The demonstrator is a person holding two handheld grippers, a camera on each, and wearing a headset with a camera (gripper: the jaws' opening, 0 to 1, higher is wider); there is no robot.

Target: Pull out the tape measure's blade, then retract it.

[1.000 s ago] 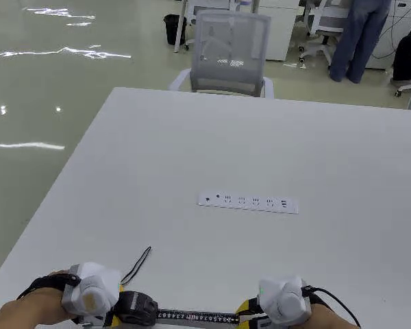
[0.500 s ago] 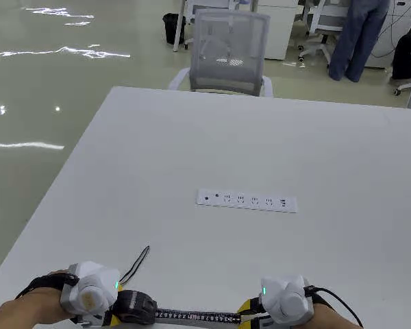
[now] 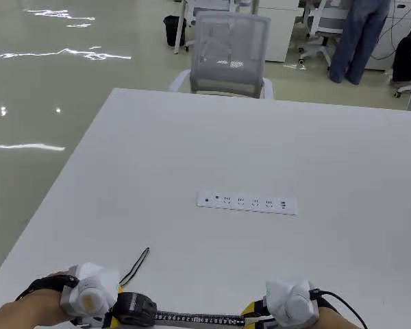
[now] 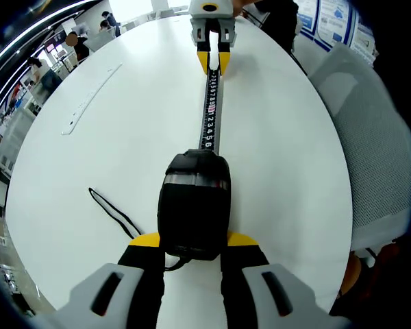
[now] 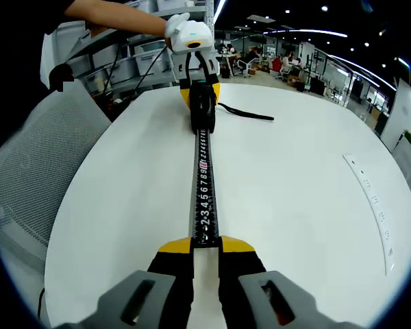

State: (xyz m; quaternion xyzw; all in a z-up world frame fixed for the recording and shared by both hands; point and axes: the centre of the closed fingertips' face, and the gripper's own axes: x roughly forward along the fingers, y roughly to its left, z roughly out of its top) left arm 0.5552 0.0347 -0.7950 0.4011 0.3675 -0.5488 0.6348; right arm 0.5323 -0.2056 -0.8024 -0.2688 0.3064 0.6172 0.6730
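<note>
**A:** Slightly rightward the right gripper (image 3: 252,317) is sitting now, compared with one second ago, and the blade (image 3: 198,318) is showing longer. What is hidden?

**B:** The head view is cutting off both grippers at its bottom edge. The blade's tip is disappearing between the right jaws, which are pinching it.

**A:** And the left gripper (image 4: 194,241)?

**B:** It is clamping the black tape measure case (image 4: 194,195) at the near edge of the white table (image 3: 192,144). The strap (image 4: 113,212) is trailing beside it. A power strip (image 3: 246,202) is lying well apart, and an office chair (image 3: 229,48) is standing at the far edge. The right gripper view is showing the blade's numbers clearly.
</note>
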